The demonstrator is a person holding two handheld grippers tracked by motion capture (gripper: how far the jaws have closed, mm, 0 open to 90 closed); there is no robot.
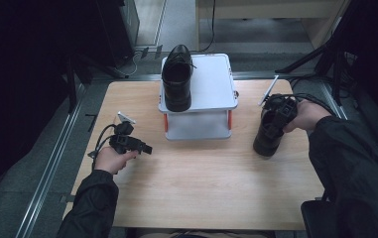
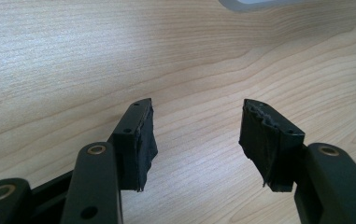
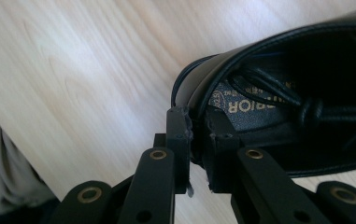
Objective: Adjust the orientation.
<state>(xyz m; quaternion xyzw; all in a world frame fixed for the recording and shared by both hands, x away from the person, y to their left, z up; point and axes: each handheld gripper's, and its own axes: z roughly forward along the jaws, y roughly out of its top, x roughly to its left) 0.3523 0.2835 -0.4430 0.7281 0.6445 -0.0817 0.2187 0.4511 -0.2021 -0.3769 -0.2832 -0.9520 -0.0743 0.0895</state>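
Right gripper view: the right claw (image 3: 198, 140) is clamped on the black shoe's (image 3: 278, 93) heel rim, 1 jaw inside.

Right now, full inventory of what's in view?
shoe on rack: 1, black, left half of the top shelf.
held shoe: 1, black, right side of the table, rim pinched by the right hand-held gripper.
rack: 1, white two-tier with orange posts, back centre of the table.
table: 1, light wood.
left hand-held gripper: black, jaws open over bare wood.
right hand-held gripper: black, jaws shut on the held shoe's rim.
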